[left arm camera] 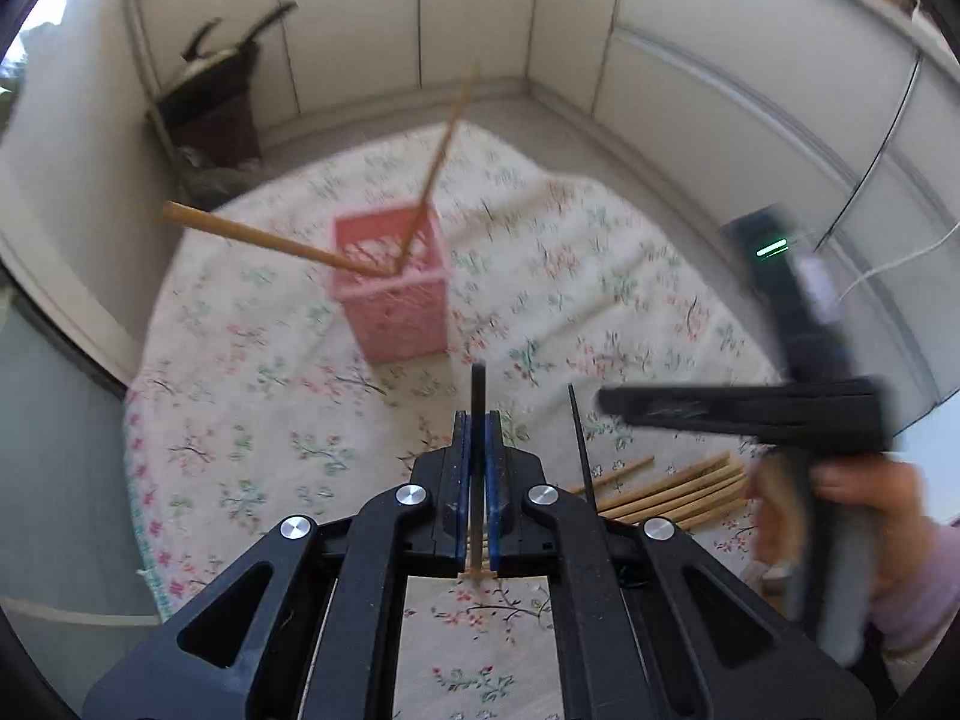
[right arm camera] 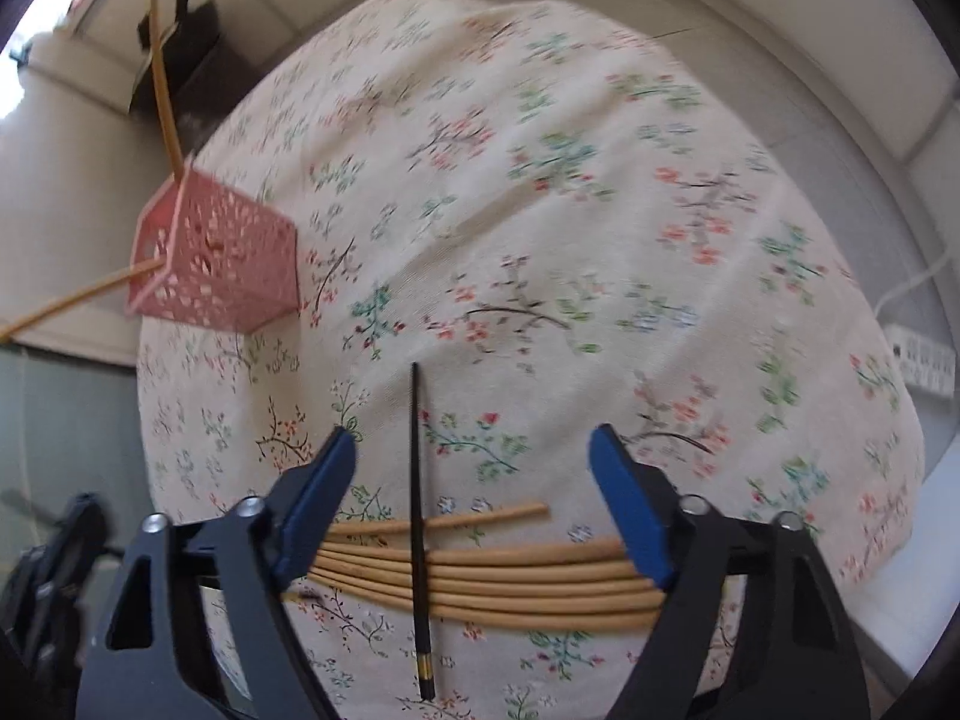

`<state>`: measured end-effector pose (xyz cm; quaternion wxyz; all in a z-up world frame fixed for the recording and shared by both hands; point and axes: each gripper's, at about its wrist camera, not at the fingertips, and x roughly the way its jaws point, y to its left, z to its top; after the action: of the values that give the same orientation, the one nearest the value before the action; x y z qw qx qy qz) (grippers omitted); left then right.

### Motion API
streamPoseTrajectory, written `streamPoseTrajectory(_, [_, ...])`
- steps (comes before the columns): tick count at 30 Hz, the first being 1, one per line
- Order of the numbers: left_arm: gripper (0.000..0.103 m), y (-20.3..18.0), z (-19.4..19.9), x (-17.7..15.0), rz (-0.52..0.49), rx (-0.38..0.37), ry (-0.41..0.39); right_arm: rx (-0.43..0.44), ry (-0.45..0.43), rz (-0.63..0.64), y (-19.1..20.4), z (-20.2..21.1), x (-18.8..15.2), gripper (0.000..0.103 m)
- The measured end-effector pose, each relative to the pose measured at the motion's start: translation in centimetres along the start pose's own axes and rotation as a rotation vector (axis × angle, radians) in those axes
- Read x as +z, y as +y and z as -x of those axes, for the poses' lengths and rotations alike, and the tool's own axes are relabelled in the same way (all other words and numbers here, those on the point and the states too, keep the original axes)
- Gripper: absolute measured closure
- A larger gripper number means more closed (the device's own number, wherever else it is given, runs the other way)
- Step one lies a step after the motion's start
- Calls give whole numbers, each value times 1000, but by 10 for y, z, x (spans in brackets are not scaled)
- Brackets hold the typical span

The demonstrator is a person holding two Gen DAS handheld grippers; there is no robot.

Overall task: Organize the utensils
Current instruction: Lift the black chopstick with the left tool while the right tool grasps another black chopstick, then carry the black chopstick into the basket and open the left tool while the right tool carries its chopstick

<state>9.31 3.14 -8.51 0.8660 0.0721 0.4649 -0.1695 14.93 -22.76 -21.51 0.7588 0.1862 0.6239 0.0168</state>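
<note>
My left gripper is shut on a black chopstick that sticks out past its fingertips, above the floral cloth. A pink perforated holder stands ahead of it with two bamboo chopsticks leaning out. My right gripper is open and empty, hovering over a row of several bamboo chopsticks with a second black chopstick lying across them. The holder also shows in the right wrist view at the left. The right gripper shows blurred in the left wrist view.
The table is covered by a floral cloth. A dark box with pans stands on the floor at the back left. A white power strip and cable lie at the right. White cabinets surround the table.
</note>
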Motion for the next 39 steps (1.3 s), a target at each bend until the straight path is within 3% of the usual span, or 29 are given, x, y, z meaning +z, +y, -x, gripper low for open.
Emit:
streamPoseTrajectory(2, [99, 0, 6, 3, -5, 11, -31, -5, 40, 24, 8, -13, 0, 45])
streamPoseTrajectory(6, [99, 4, 22, 6, -10, 16, -65, -28, 67, 38, 17, -30, 1, 53])
streamPoseTrajectory(7, [99, 3, 20, 7, -10, 18, -71, -37, 59, 48, 20, -30, 2, 62])
streamPoseTrajectory(8, [99, 3, 20, 8, -9, 19, -75, -45, 54, 60, 23, -31, 4, 80])
streamPoseTrajectory(10, [99, 7, 23, 8, 4, 20, -86, -34, 60, 49, 22, -34, 6, 97])
streamPoseTrajectory(15, [99, 16, 27, 10, 47, 22, -99, 27, 30, -15, 10, -24, 3, 98])
streamPoseTrajectory(22, [99, 20, 44, 12, 82, 10, -149, 162, -144, -29, 2, 57, -13, 98])
streamPoseTrajectory(28, [99, 25, 62, 14, 122, 7, -203, 226, -302, 21, 6, 129, -32, 98])
streamPoseTrajectory(39, [99, 28, 80, 32, 184, 4, -285, 360, -484, -11, 0, 215, -16, 98])
